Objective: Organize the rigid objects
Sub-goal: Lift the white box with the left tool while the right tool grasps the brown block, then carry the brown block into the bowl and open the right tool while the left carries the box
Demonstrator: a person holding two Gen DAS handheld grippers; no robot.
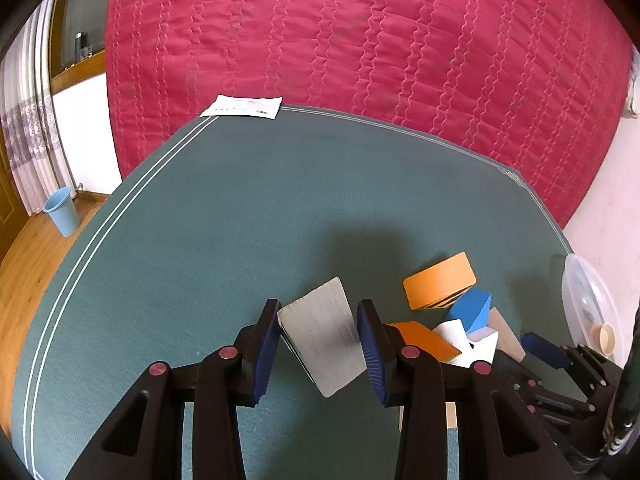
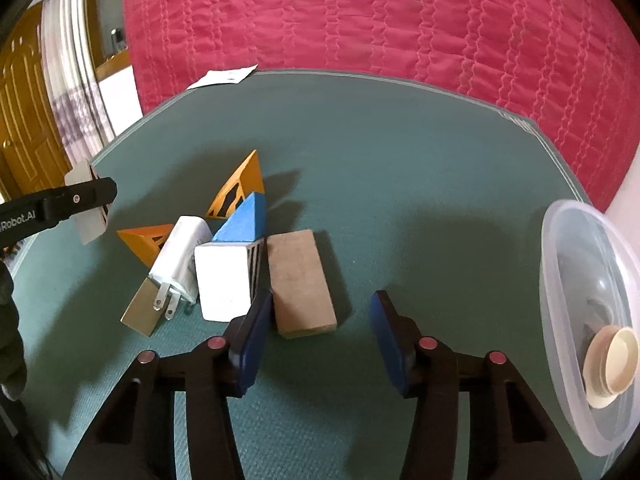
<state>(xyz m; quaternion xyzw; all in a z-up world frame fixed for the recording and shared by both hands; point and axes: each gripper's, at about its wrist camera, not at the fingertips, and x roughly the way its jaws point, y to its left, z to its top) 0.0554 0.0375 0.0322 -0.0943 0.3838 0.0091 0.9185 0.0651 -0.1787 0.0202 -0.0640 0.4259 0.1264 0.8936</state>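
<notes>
My left gripper (image 1: 318,344) is shut on a grey block (image 1: 322,340) and holds it above the green mat (image 1: 240,220); the grey block also shows in the right wrist view (image 2: 86,208). My right gripper (image 2: 320,332) is open and empty, with a brown wooden block (image 2: 302,282) just ahead between its fingers, next to the left one. A heap lies left of it: a white box (image 2: 224,280), a white charger (image 2: 182,260), a blue wedge (image 2: 244,222), two orange wedges (image 2: 240,188) (image 2: 146,240) and a small metal plate (image 2: 142,314).
A clear plastic container (image 2: 560,280) stands at the mat's right edge with a cream round piece (image 2: 612,364) in it. A white paper (image 1: 244,106) lies at the mat's far corner. Red quilt (image 1: 360,40) beyond. A blue bin (image 1: 62,210) on the floor left.
</notes>
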